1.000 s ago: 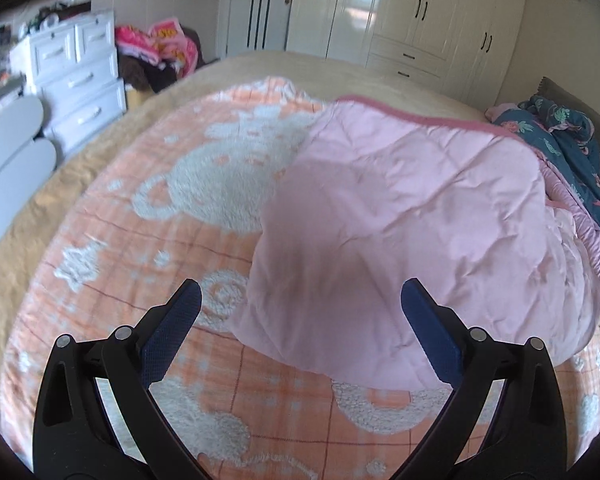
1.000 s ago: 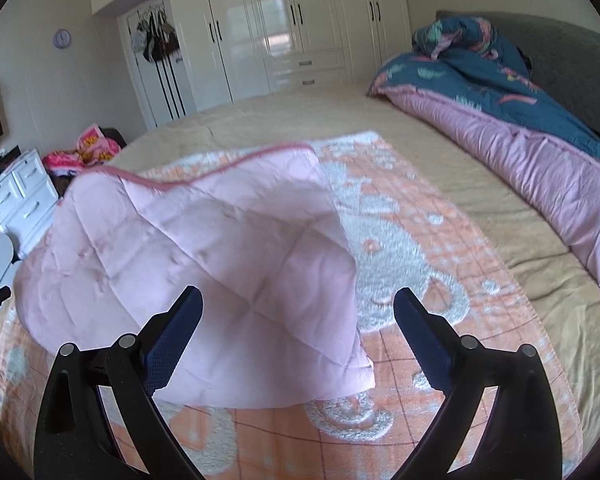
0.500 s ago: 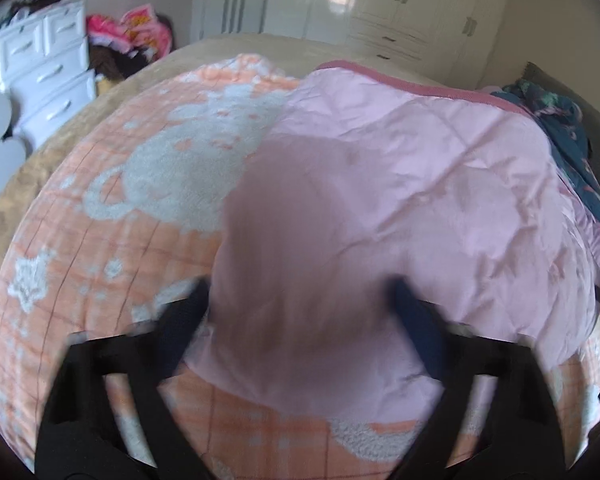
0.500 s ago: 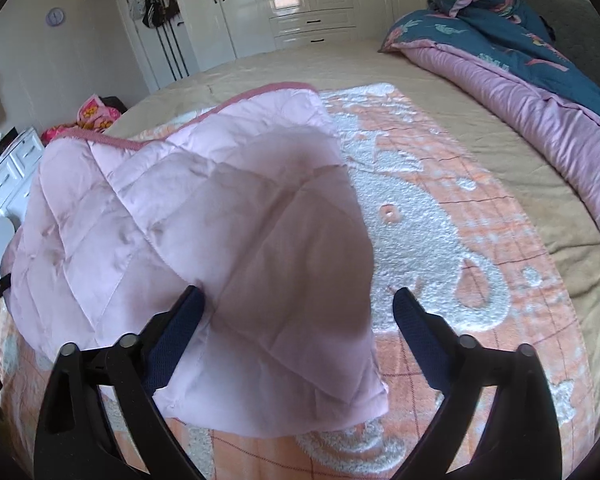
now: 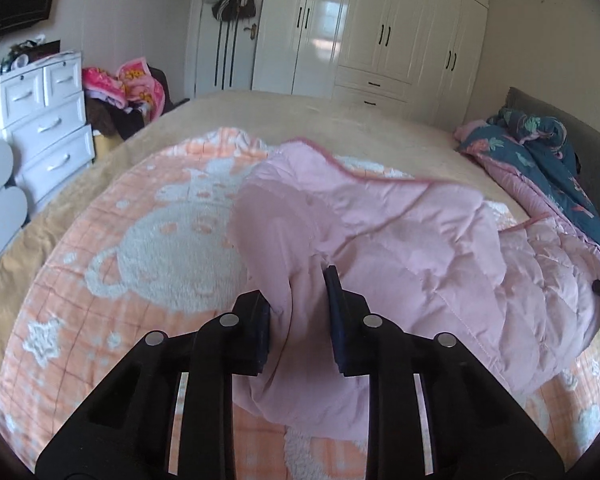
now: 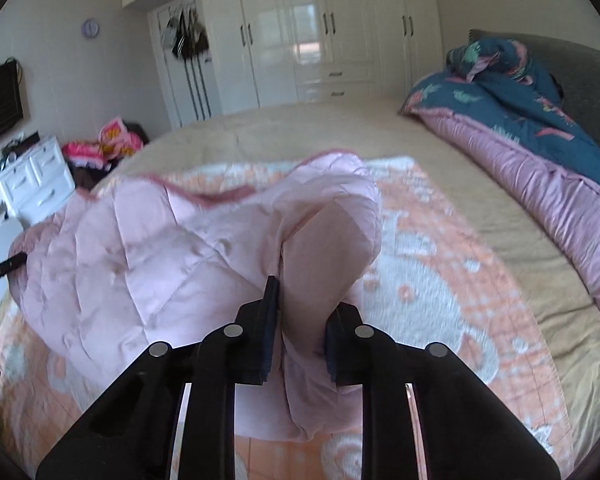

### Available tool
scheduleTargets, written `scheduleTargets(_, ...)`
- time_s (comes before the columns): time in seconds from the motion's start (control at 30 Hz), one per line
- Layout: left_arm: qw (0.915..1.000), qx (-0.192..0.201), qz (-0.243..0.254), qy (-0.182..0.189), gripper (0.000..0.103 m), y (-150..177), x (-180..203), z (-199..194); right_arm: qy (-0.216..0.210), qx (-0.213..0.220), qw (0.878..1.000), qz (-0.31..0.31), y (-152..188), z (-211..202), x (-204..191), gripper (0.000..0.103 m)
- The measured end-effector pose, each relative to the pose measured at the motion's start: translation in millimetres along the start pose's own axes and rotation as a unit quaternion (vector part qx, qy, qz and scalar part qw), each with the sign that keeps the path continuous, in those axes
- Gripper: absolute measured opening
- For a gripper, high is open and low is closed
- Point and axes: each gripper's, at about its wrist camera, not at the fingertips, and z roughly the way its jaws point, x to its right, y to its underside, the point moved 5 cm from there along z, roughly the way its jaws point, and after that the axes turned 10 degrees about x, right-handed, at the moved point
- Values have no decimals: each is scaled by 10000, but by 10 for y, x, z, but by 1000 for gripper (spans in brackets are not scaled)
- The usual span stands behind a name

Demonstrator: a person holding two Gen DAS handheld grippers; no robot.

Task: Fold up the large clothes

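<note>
The soft pink quilted garment [image 5: 420, 248] is lying on the orange and white fluffy blanket [image 5: 148, 240] spread over the tan bed [image 5: 340, 120]. Its near edge is pinched at two spots so it can be lifted evenly and folded over. The left gripper [image 5: 298, 308] is closing on a bunch of the pink cloth at 6 o'clock in its view. The right gripper [image 6: 300, 320] is clenched on another bunch, also at 6 o'clock. The cloth looks puffy, stitched in squares, smooth and floppy, with a darker pink trim [image 5: 340, 162] at 12 o'clock.
</note>
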Motion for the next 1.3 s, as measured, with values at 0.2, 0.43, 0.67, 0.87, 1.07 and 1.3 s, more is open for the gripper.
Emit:
scheduleTargets(0.2,9999,-2,2,-104,16,-59,-19,170,-15,-67,9983,578,19,218,177,18)
scheduleTargets(0.43,9997,-89,-43,-243,16,-6,-82,399,-26,-210,9969,760,46,439,219,18)
scheduleTargets(0.67,9985,-195,-335,-394,16,50,-181,677,0,-329,9958,852,132,682,285,18)
scheduleTargets(0.87,9983,-227,-274,-470,16,99,-188,790,81,-290,9955,898,156,877,283,18)
scheduleTargets(1.07,9979,-302,-198,-542,17,147,-171,853,181,-420,9933,1057,295,1024,340,18)
scheduleTargets(1.3,9969,-387,-171,-665,17,213,-165,895,250,-708,9919,1027,313,1027,308,26)
